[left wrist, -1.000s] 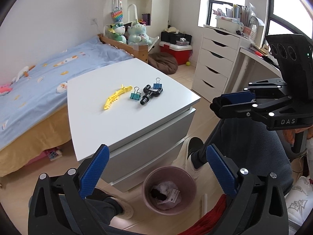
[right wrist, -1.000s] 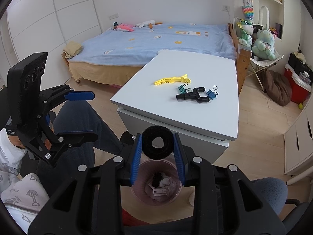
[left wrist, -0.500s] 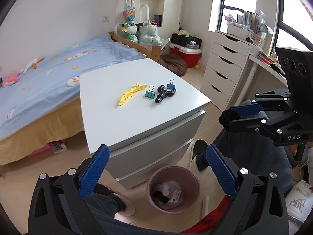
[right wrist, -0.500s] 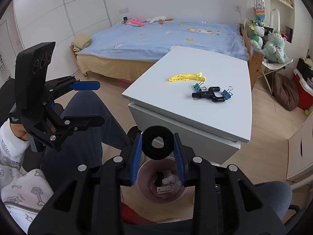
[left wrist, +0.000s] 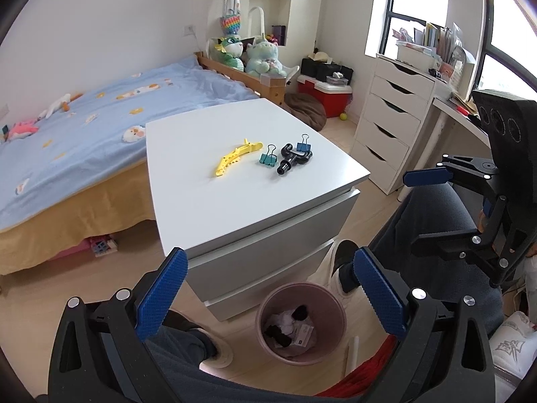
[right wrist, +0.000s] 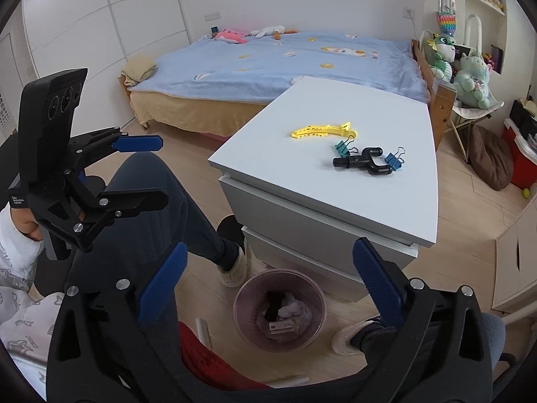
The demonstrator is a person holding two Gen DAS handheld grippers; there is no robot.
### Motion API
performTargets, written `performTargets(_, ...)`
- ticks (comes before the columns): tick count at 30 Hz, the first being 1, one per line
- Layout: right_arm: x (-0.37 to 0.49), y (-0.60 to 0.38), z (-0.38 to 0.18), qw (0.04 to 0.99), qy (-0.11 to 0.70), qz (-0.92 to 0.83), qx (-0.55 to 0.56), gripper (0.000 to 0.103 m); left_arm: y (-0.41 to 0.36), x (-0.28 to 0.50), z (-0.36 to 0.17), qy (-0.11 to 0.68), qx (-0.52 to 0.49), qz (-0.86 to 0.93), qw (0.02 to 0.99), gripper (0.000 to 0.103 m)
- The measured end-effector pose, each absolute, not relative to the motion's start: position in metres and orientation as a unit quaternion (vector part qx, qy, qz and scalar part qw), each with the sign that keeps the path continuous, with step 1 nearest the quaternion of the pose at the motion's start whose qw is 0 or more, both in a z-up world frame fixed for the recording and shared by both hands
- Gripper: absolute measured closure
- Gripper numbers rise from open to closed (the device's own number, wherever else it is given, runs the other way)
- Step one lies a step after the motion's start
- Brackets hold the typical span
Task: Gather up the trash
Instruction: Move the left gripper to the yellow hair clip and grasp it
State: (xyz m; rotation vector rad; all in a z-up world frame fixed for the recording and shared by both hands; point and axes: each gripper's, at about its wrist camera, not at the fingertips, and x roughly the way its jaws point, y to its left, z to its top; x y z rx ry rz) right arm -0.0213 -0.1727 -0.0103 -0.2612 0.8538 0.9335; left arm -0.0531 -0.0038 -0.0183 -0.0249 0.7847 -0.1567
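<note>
A pink trash bin stands on the floor in front of the white drawer unit; it holds crumpled paper, a card and black pieces. On the unit lie a yellow clip, a teal binder clip, a blue binder clip and a black Y-shaped part. My left gripper is open and empty above the bin. My right gripper is open and empty above the bin; it also shows in the left wrist view.
A bed with a blue cover lies behind the unit. A white chest of drawers and a desk stand at the right. The person's legs and slippered feet flank the bin. A red cloth lies near me.
My right gripper has opened and the black ring it held is gone from its jaws; a black piece now lies in the bin. Both views shifted slightly.
</note>
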Motion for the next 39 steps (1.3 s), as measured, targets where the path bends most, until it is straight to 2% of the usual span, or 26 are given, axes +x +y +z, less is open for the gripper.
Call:
performTargets(23, 0.009, -0.191, -0.002, 0.827, 0.395, 0.387, -0.105, 0.003, -0.002, -0.036, -0.017, 0.37, -0.024, -0.083, 0.925, 0.008)
performTargets(39, 0.051, -0.191, 0.003, 0.833, 0.398, 0.371, -0.1, 0.003, 0.016, 0.05, 0.001, 0.372, 0.026, -0.099, 0.922, 0.008)
